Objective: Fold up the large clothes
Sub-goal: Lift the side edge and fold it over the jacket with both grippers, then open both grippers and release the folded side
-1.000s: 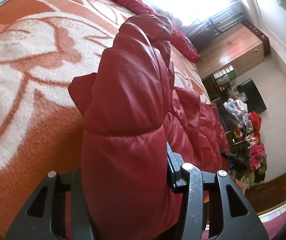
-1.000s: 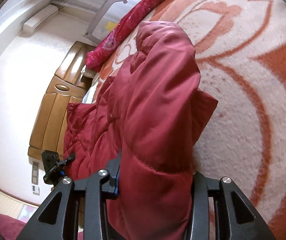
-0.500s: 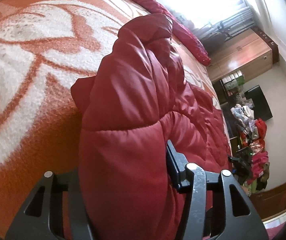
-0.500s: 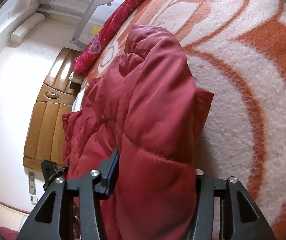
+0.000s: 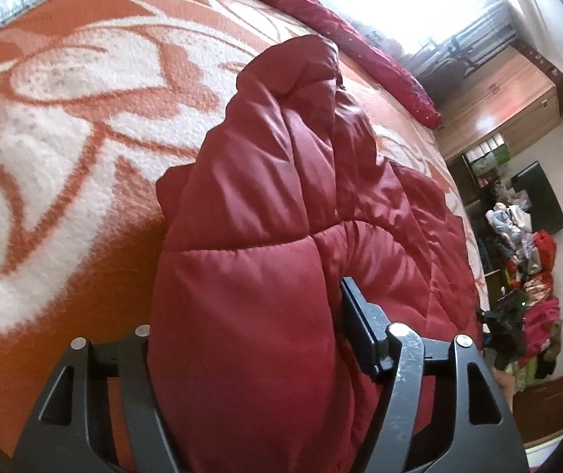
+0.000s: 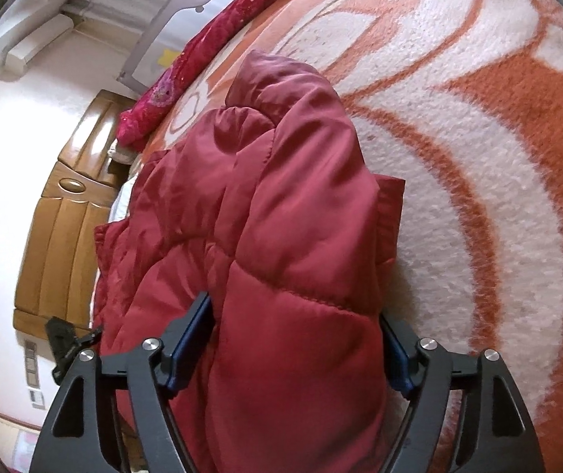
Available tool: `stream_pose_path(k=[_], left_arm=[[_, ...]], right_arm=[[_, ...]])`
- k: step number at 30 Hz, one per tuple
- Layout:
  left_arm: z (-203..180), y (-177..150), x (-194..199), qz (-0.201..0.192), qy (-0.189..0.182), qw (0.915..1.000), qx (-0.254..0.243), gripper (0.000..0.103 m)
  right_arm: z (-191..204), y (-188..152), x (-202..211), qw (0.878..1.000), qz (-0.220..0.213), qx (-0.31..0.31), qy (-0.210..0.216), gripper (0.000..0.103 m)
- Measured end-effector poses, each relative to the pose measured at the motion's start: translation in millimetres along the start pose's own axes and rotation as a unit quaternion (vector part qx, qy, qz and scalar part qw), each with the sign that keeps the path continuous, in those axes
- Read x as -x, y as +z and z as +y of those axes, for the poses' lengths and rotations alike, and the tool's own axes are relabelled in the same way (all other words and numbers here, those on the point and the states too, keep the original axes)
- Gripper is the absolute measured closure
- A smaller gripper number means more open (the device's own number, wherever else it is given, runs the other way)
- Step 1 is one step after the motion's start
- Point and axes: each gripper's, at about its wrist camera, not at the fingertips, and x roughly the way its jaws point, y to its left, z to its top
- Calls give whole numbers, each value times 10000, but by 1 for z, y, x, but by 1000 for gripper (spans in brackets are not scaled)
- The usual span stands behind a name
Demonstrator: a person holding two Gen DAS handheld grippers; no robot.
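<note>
Red puffer jacket (image 5: 265, 205) on the orange-and-white bed blanket (image 5: 56, 146) | left claw (image 5: 242, 339) clamped on a padded fold; right claw (image 6: 297, 339) likewise | judged light, soft, springy, shell slippery | grip thick quilted edges, not thin lining.

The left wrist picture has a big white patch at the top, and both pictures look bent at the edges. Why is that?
Left wrist view: the window is blown out to white glare, while the red jacket held in the left claw stays sharp. Right wrist view: light is even, with no glare; the right claw grips the same jacket. In both, the fisheye lens curves straight lines and darkens the corners.
</note>
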Motion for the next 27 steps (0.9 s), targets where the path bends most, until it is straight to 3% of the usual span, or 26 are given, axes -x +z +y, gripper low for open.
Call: stream_pose_path(k=[8,15,21,27], left_arm=[[2,0,19,-109,139,9998,24,34],[-10,-2,45,-621,839,9941,-300,34],[-8,4,69,-944,725,9927,-180,34],[-38,3,65,-923,588,9926,-536,34]], right_arm=[[5,-1,6,9997,-100,-135,-162,17],[13,3,25,9982,-359,54,-470,17],[21,3,43,9950,-694,219,-680,17],[34,3,56,9912,-952,471,-791,17]])
